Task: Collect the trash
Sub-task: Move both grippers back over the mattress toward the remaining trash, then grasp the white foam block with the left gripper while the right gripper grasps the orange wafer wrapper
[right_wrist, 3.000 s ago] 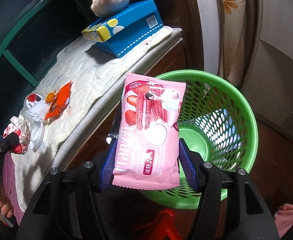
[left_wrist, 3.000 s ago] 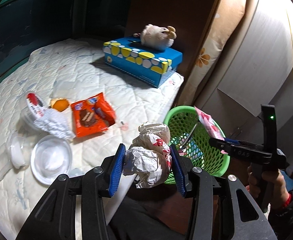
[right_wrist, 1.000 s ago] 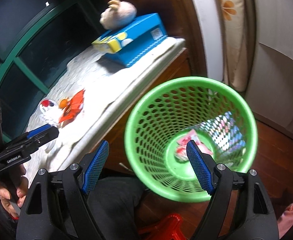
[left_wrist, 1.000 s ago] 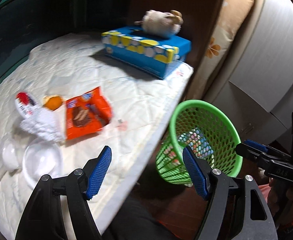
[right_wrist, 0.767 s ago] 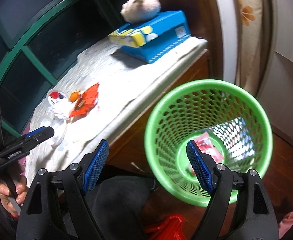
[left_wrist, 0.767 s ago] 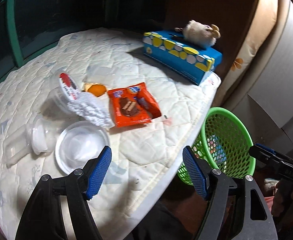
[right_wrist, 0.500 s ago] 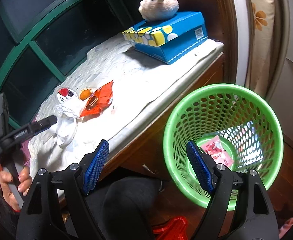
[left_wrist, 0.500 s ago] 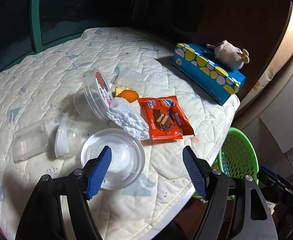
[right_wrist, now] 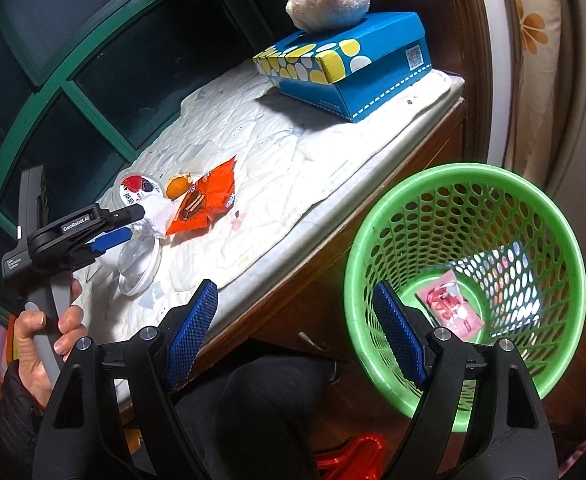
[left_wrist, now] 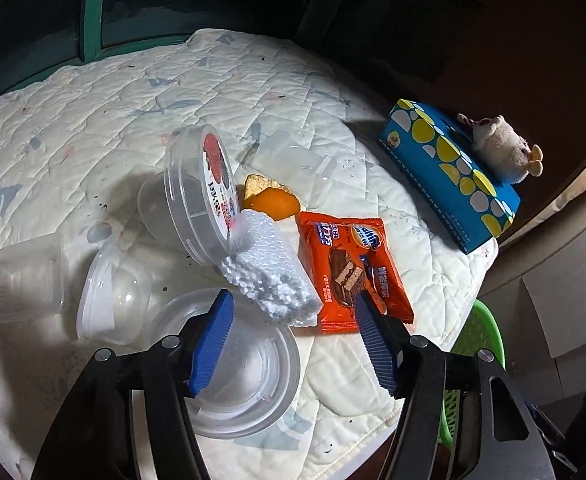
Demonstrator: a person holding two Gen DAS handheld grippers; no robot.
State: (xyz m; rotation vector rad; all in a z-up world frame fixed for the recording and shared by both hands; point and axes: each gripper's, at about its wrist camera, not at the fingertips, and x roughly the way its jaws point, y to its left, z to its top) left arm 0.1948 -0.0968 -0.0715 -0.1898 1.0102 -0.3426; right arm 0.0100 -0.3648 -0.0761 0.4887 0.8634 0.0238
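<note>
My left gripper (left_wrist: 293,340) is open and empty, hovering just above the white foam wrap (left_wrist: 269,270) and the orange snack wrapper (left_wrist: 353,272) on the quilted pad (left_wrist: 113,92). It also shows in the right wrist view (right_wrist: 129,222). Around them lie a fruit-label plastic tub (left_wrist: 203,192), orange peel (left_wrist: 271,200) and several clear plastic lids and cups (left_wrist: 245,368). My right gripper (right_wrist: 293,332) is open and empty between the pad's edge and the green basket (right_wrist: 465,184), which holds a pink wrapper (right_wrist: 449,308).
A blue tissue box (left_wrist: 449,176) with a plush toy (left_wrist: 501,150) on top stands at the pad's far right. A green-framed window (right_wrist: 73,80) lies behind. The pad's edge drops to a wooden ledge (right_wrist: 333,264); a curtain (right_wrist: 533,60) hangs at right.
Both grippers dropped their trash in the basket and opened. My left gripper has swung left over the pad and closed in on the foam wrap and orange wrapper. The right drew back slightly.
</note>
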